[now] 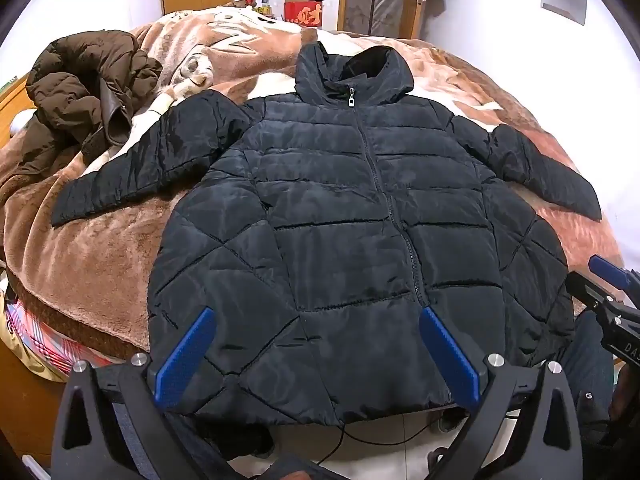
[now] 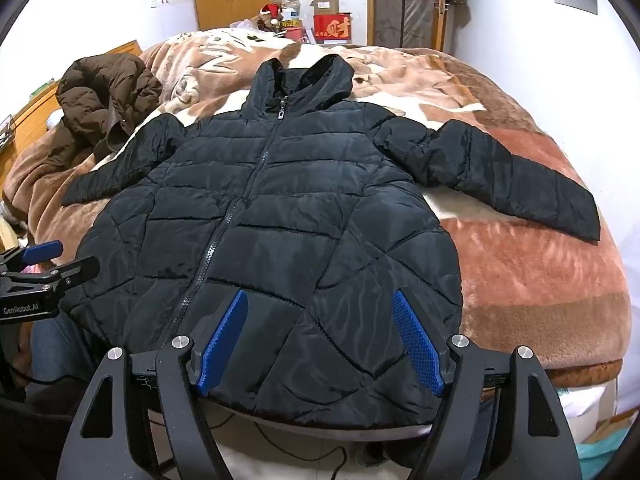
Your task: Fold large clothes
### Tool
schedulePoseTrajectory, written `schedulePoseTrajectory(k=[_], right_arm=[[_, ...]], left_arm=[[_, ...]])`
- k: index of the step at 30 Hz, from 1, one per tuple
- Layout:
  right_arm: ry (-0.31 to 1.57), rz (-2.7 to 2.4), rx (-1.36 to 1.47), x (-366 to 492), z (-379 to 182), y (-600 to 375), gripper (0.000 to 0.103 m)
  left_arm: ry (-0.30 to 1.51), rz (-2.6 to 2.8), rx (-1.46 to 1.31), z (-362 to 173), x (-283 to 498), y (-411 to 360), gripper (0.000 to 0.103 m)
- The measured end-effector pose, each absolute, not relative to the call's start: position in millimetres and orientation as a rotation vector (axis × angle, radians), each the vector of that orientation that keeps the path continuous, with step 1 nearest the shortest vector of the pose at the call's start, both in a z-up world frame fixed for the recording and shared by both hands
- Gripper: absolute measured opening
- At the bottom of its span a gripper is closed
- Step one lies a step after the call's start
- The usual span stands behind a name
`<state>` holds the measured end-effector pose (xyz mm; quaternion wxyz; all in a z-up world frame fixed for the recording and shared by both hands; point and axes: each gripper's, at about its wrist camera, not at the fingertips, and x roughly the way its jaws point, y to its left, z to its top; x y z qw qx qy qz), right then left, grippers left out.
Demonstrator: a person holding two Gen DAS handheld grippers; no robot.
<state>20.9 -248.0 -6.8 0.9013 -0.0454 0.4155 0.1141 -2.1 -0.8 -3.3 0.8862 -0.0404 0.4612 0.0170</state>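
Grippers (image 1: 316, 354) above jacket (image 1: 340, 216), brown coat (image 1: 88, 92) aside

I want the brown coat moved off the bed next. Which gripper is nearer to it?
Left. The left gripper hovers over the black jacket's hem on the brown coat's side; the right gripper is farther across.

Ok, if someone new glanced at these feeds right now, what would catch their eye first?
The black puffer jacket, zipped and spread face-up with both sleeves out, fills the middle of the bed's brown blanket. A crumpled brown coat is heaped at the far left. In the foreground, the left claw and right claw hang open over the jacket's hem.
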Motion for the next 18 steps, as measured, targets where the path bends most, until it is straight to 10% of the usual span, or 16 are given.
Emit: schedulePoseTrajectory(k=[18], right_arm=[[0.868, 0.237, -0.097, 24.1, -11.0, -247.5, 0.075]], left_arm=[[0.972, 0.031, -0.084, -10.4, -0.3, -0.6, 0.103]])
